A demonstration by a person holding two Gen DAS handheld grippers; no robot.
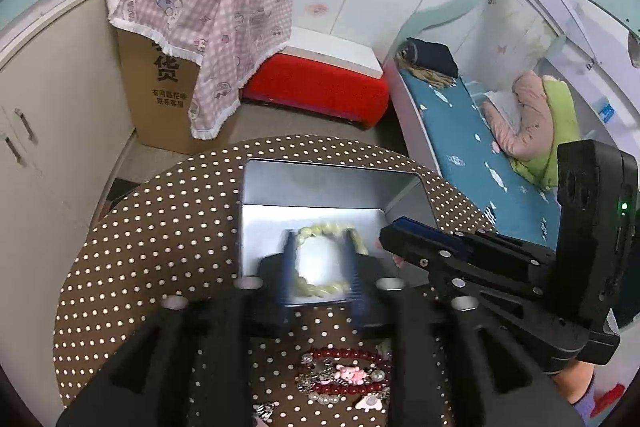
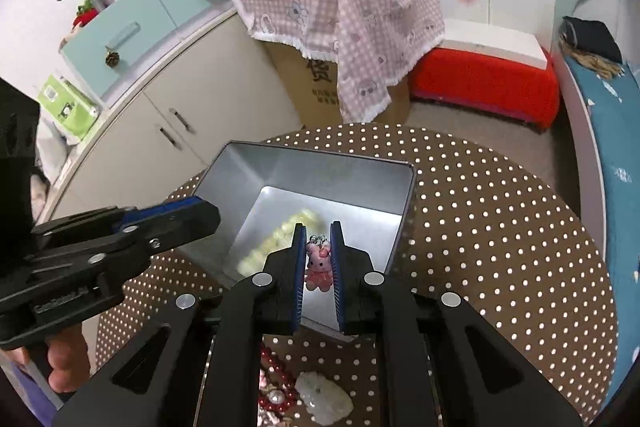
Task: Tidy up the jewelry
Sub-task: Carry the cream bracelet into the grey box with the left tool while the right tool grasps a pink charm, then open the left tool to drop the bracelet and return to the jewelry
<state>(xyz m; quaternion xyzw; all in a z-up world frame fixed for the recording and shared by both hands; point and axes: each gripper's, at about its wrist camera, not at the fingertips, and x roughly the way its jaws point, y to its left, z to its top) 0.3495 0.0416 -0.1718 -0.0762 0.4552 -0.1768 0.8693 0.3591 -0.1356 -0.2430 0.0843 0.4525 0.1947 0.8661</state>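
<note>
two hand-held black two-finger grippers with blue pads are seen over a round table [image 2: 500, 227] covered in brown cloth with white dots. an open rectangular silver metal tin [image 2: 320, 171] is set on the table; a pale yellow beaded bracelet [image 1: 320, 231] is laid on its floor.

left gripper [image 1: 320, 267]: blurred, positioned over the tin, jaws parted on either side of the bracelet, with the pads not seen to press on it.

right gripper [image 2: 319, 259]: jaws drawn nearly together on a small pink bunny-shaped charm [image 2: 318, 267], which is held just above the tin's near edge.

on the table, nearer than the tin, a loose heap is noted: a dark red beaded bracelet [image 1: 348, 353], a string of white pearl beads [image 1: 328, 397], another pink animal charm [image 1: 352, 374], and a translucent white carved pendant [image 2: 324, 399].

behind the table are listed a cardboard box [image 1: 160, 99] draped with pink checked cloth [image 1: 208, 7], a red padded stool [image 1: 320, 91] and a bed with a blue sheet [image 1: 472, 155].
</note>
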